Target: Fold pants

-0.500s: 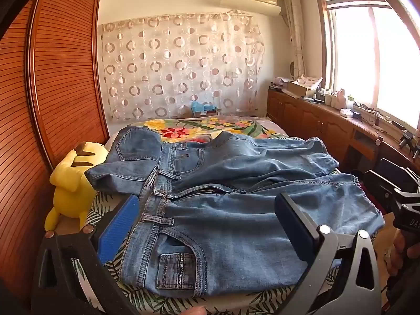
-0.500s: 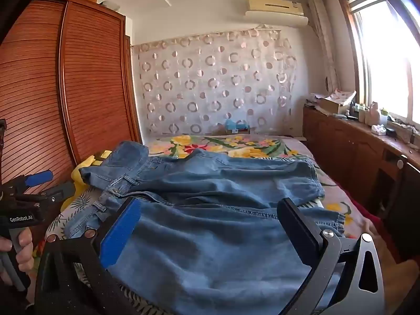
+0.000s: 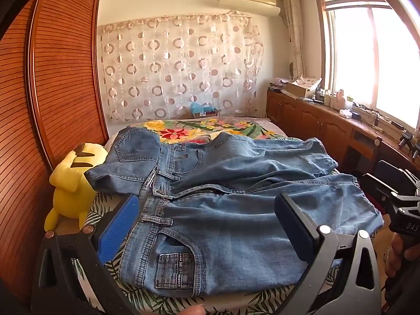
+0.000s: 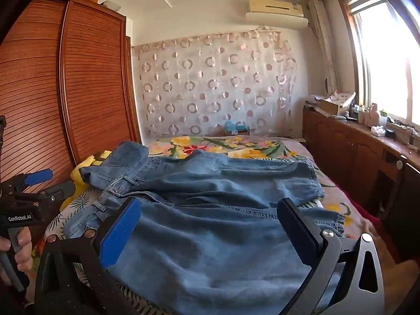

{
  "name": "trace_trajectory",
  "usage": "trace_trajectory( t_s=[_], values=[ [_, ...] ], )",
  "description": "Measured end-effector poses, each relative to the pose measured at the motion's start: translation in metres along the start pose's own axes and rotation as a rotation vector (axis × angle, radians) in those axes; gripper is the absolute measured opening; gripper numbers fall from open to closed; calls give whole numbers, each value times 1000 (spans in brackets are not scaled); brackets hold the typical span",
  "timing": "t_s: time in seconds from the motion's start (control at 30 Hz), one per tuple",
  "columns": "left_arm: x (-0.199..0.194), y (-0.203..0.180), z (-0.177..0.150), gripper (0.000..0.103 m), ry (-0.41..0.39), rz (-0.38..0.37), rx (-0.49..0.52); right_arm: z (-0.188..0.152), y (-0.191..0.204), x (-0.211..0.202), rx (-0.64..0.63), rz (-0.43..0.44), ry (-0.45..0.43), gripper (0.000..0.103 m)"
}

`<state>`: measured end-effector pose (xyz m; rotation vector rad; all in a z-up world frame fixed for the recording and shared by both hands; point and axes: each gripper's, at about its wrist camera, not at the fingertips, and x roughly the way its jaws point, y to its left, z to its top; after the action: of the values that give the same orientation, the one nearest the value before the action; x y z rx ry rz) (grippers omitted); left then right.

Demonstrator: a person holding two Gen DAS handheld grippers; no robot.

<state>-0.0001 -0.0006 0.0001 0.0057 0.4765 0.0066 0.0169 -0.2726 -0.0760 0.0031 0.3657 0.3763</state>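
Blue denim pants (image 3: 223,210) lie spread on the bed, waistband to the left and both legs running right; they also show in the right wrist view (image 4: 210,223). My left gripper (image 3: 207,225) is open and empty, held just above the near waistband and pocket. My right gripper (image 4: 210,231) is open and empty, held above the near leg. The left gripper also shows in the right wrist view (image 4: 39,183) at the left edge. The right gripper's body shows at the right edge of the left wrist view, its fingers hidden.
A yellow plush toy (image 3: 71,181) sits at the bed's left edge beside the wooden wardrobe (image 3: 57,78). The bed (image 3: 210,128) has a floral cover. A wooden cabinet (image 3: 328,126) with clutter runs under the window on the right.
Both grippers have moved slightly nearer over the pants. The pants have not moved.
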Motion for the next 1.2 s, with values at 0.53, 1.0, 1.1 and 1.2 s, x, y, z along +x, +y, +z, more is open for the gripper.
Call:
trace_trajectory(
  t_s=[0.53, 1.0, 1.1, 1.2],
  values=[
    [0, 0, 0, 103, -1, -1, -2, 4, 3, -2, 0, -5, 1, 103],
    [1, -7, -6, 103, -11, -9, -2, 2, 1, -1, 3, -7, 5, 103],
    [1, -7, -6, 103, -11, -9, -1, 2, 1, -1, 3, -7, 5, 103],
    [0, -5, -5, 103, -11, -8, -2, 3, 1, -1, 2, -6, 6, 103]
  ],
)
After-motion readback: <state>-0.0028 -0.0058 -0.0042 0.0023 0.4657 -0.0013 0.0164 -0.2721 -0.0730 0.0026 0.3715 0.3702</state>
